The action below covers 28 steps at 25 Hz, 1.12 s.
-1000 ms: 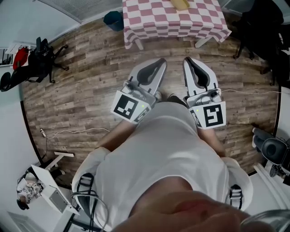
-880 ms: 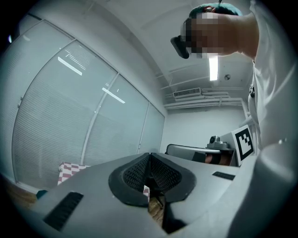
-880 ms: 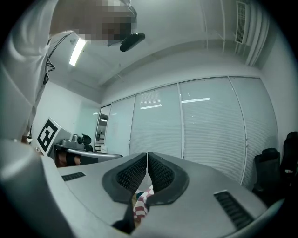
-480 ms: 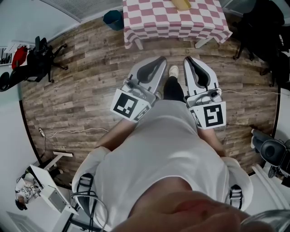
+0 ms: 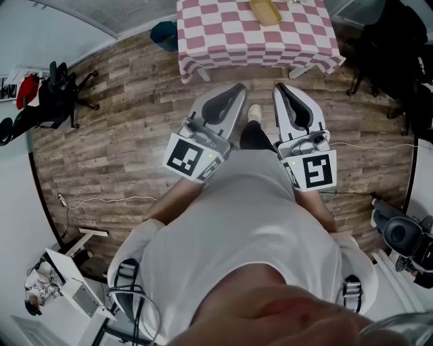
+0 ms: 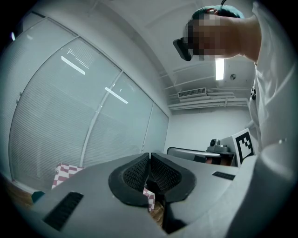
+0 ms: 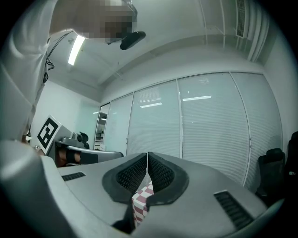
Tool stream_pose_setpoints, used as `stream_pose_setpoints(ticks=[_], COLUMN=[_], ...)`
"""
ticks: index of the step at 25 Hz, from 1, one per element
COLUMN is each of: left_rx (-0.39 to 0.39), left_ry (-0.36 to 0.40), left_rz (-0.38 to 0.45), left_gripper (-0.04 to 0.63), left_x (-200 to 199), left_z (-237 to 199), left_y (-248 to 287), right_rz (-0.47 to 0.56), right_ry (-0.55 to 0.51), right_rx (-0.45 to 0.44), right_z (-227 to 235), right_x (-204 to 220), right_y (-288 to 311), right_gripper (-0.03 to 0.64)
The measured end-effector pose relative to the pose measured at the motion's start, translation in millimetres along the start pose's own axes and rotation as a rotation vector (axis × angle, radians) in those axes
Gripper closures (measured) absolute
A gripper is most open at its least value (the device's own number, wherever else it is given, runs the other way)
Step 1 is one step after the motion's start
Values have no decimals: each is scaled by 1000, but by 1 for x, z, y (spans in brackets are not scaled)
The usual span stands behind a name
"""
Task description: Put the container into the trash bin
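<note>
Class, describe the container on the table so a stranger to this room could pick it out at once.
Find the table with the pink-and-white checked cloth at the top of the head view. The container lies on it: a shallow tray, the only yellow thing there.

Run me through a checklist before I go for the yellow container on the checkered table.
1. Left tongs empty: ok, shut on nothing.
2. Right tongs empty: ok, shut too.
3. Tongs opened for grabbing: not ok.
4. Yellow shallow container lying on red-and-white checkered tablecloth: ok.
5. Dark teal trash bin in sight beside the cloth: ok.
6. Bin's opening free: cannot tell.
</note>
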<state>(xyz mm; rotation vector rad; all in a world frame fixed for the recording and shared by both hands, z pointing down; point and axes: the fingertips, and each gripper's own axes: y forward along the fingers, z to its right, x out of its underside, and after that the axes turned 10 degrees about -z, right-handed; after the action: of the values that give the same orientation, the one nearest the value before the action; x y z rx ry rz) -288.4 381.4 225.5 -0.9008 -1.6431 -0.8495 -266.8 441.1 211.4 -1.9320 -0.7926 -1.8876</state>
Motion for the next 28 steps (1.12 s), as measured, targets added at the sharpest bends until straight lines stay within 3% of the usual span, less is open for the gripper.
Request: stream_pose_setpoints(ticks=[19, 28], left_rx=[-21, -35], left_ry=[17, 4], left_rz=[-40, -31], left_gripper=[560, 560], left_x=[-33, -34], left_z=[-39, -43], left_y=[174, 222], right_rz=[5, -4], right_ry=[36, 17], right_rx=[-12, -39], right_z=[170, 214], right_x=[0, 6], right_y=[70, 82], right_gripper=[583, 583])
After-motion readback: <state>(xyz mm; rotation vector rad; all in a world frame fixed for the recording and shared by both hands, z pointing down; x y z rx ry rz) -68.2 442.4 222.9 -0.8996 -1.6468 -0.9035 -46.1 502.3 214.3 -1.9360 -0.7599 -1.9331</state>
